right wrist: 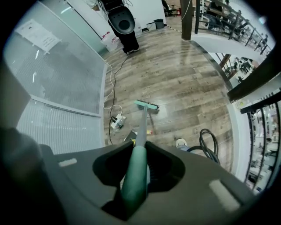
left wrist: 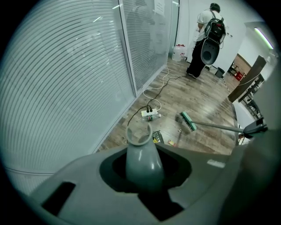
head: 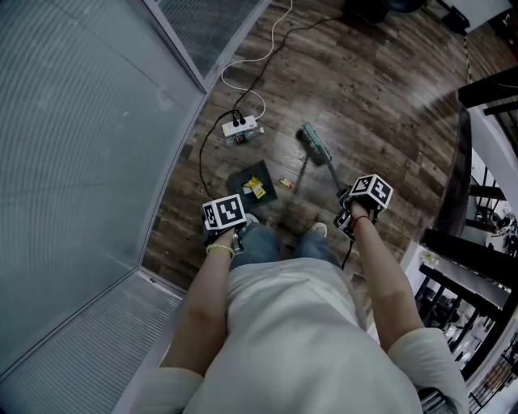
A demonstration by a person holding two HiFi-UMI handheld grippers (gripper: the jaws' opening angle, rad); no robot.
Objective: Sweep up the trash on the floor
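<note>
looks like an office building here: tall glass partition walls [head: 81, 145] backed with slatted blinds run along a dark wood-plank floor [head: 380, 105]. a power strip [head: 240, 125] with cables plugged in lies by the glass, and a paper notice [right wrist: 39, 35] is stuck to a pane. a railing [right wrist: 219, 13] guards an open edge, and a person with a backpack [left wrist: 206, 39] stands at the far end.

**Surroundings: Items Outside the Task**

A white power strip [head: 240, 125] lies near the blind-covered glass partition [head: 89, 137]. A black cable [head: 201, 166] and a white cable [head: 273, 39] run from it. A person [left wrist: 206, 37] wearing a backpack stands at the far end. A coiled black hose [right wrist: 202, 140] is also noted.
</note>
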